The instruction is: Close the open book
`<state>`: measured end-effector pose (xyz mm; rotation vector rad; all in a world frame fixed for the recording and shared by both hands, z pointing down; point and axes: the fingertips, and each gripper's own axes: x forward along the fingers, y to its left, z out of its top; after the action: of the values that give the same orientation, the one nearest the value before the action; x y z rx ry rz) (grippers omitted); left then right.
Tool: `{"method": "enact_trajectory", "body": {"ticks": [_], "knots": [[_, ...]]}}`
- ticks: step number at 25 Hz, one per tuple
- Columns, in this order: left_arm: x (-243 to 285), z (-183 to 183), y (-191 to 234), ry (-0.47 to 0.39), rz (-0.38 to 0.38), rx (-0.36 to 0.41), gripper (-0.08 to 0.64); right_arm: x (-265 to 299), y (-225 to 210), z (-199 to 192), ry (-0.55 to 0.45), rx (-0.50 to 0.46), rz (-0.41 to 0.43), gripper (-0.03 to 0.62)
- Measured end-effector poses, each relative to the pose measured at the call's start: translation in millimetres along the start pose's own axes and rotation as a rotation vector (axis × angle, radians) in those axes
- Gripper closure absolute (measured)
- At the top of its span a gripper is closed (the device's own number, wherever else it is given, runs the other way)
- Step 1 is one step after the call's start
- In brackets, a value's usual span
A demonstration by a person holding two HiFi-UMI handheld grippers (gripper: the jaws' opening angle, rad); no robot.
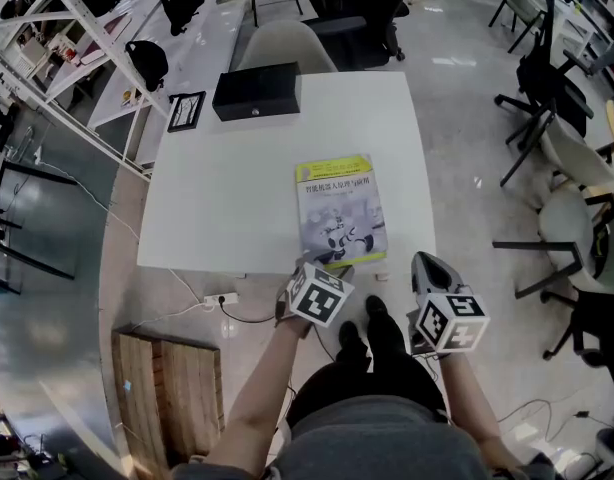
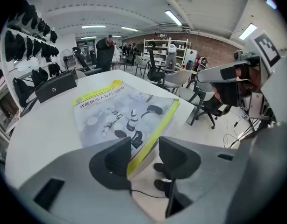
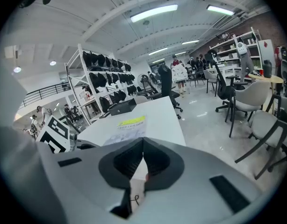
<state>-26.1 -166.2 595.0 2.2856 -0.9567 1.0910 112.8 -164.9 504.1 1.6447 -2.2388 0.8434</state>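
Head view: a closed book is laid cover up at the near edge of a white table, with a black case set at the far edge. Left gripper view: the left gripper is held wide open, the book's yellow-edged corner between its jaws, unpressed. Right gripper view: the right gripper is closed on nothing.

The left forearm and right forearm reach forward side by side. The left gripper tips downward, its jaws standing apart. The right gripper has its jaws pressed together.
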Motion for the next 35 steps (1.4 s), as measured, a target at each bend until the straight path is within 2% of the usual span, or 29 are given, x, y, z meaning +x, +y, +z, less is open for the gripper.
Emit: {"method": "enact_trajectory", "body": {"ticks": [8, 15, 28, 35], "knots": [[-1, -2, -2, -0.006, -0.025, -0.021, 0.376, 2, -2, 3, -0.001, 0.008, 0.006, 0.588], [-17, 5, -4, -0.062, -0.026, -0.07, 0.376, 4, 0, 8, -0.001, -0.005, 0.025, 0.588], [-51, 34, 21, -0.222, 0.079, -0.195, 0.382, 16, 9, 25, -0.01, -0.035, 0.091, 0.588], [-73, 51, 41, -0.34, 0.176, -0.269, 0.448, 22, 16, 36, -0.013, -0.056, 0.126, 0.588]]}}
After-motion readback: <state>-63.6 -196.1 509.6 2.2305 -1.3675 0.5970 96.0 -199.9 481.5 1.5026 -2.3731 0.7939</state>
